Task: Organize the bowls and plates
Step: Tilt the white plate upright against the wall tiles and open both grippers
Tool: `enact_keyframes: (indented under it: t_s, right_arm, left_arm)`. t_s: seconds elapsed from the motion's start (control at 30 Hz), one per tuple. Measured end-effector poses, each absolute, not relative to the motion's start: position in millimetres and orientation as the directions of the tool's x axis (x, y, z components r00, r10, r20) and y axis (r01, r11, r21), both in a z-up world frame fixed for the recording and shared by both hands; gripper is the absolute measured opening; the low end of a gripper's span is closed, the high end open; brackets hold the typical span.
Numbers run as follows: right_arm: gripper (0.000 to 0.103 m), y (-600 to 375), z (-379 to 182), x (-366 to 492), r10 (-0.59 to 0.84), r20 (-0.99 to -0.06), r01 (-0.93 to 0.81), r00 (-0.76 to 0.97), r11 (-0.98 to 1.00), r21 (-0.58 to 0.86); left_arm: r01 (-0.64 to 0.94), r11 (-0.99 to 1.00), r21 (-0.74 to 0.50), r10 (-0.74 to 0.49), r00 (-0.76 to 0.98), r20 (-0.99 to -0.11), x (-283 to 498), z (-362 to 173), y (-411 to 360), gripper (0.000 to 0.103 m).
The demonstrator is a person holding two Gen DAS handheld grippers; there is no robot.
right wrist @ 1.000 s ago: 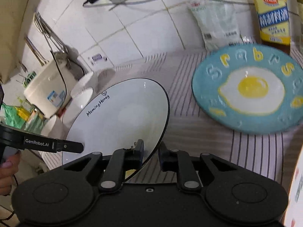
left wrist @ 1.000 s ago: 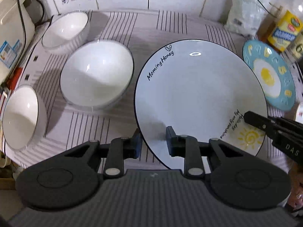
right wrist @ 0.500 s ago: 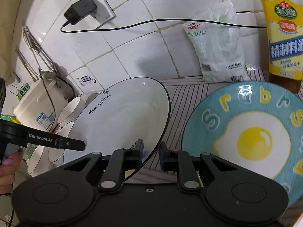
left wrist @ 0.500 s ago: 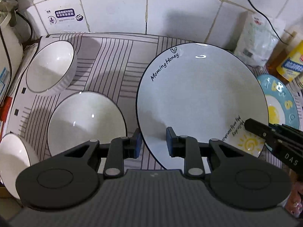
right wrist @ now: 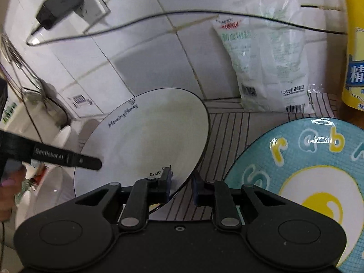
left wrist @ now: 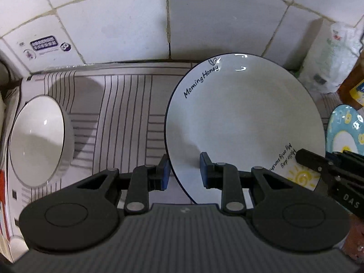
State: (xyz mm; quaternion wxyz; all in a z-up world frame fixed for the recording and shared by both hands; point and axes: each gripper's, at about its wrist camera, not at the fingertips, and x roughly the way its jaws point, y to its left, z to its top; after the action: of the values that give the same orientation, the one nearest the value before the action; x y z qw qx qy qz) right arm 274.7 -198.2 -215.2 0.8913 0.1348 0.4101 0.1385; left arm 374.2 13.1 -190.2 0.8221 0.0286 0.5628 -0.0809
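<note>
A white plate (left wrist: 238, 118) lettered "Morning Honey", with a thin dark rim, hangs tilted above the striped mat (left wrist: 122, 113). My left gripper (left wrist: 184, 173) is shut on its near rim. My right gripper (right wrist: 182, 187) is shut on the opposite rim of the same white plate (right wrist: 154, 136), beside the sun drawing. The right gripper's finger (left wrist: 318, 166) shows at the right edge of the left wrist view. A blue plate with a fried-egg picture (right wrist: 307, 182) lies flat on the mat to the right. One white bowl (left wrist: 36, 141) stands at the far left.
The tiled wall (left wrist: 113, 22) stands close behind the mat. A white plastic bag (right wrist: 268, 63) and a yellow-labelled bottle (right wrist: 355, 56) stand against it at the right. A black charger (right wrist: 59, 6) and its cable hang on the wall. A hand (right wrist: 9, 177) holds the left gripper.
Both grippers carried the white plate toward the back wall. Two of the bowls have slid out of the left wrist view, and the blue plate looms larger in the right wrist view.
</note>
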Motion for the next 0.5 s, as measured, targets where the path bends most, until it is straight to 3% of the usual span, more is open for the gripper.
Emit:
enact_keyframes:
  t_s: [0.33,0.43,0.5]
  right_arm:
    - [0.025,-173.0,-223.7,286.5,0.279,-0.747,-0.064,0.604,0.951,0.304]
    - [0.032,-159.8,-224.4,287.2,0.222,-0.779,-0.054,0.586,0.970,0.236]
    - [0.034,-151.0,-218.2,282.8,0.184,-0.791,-0.056,0.583,0.981,0.186]
  left_arm:
    - [0.095,0.995,-0.030,-0.057,0.293,-0.954,393.4,-207.3,18.0,0.026]
    - [0.064,0.998,-0.004,-0.024,0.316,-0.948,388.2,-202.3,14.6,0.027]
    - [0.049,0.999,-0.023,-0.038,0.340,-0.940,383.3,-193.8,17.0,0.033]
